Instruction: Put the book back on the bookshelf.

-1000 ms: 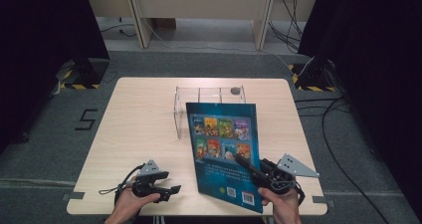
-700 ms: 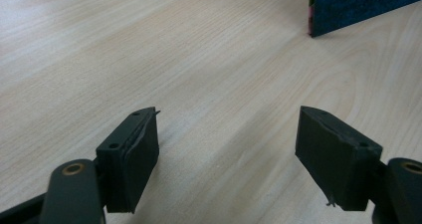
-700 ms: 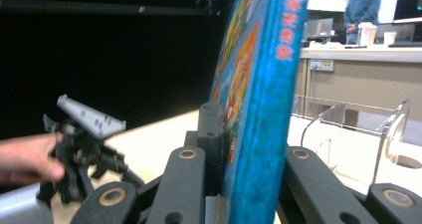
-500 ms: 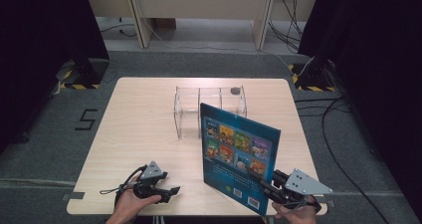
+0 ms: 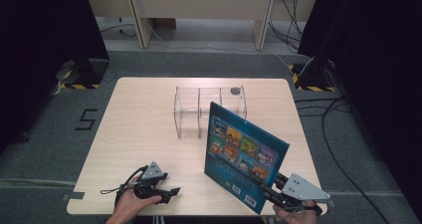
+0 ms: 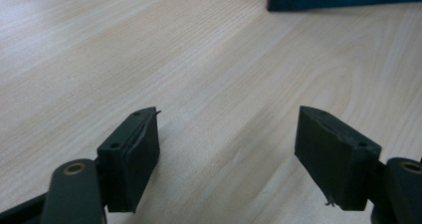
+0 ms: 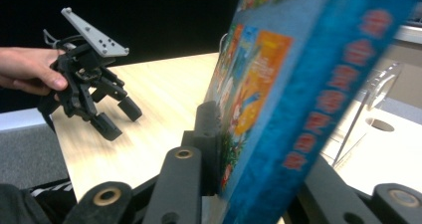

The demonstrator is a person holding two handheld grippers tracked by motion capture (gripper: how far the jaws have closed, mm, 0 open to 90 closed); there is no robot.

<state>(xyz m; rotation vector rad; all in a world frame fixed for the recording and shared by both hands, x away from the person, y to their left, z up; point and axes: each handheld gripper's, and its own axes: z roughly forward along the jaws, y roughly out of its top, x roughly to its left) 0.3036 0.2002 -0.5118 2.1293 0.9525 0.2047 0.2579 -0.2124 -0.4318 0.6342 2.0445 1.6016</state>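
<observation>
The book (image 5: pixel 244 152) is clamped at one corner by the right gripper (image 5: pixel 271 193) (left gripper (image 5: pixel 169 191) released, idle); it could be swung into the clear rack (image 5: pixel 209 109).

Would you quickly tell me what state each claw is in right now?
Left claw: open, empty, jaws just above the light wooden table.
Right claw: shut on the blue picture book, held upright.
</observation>
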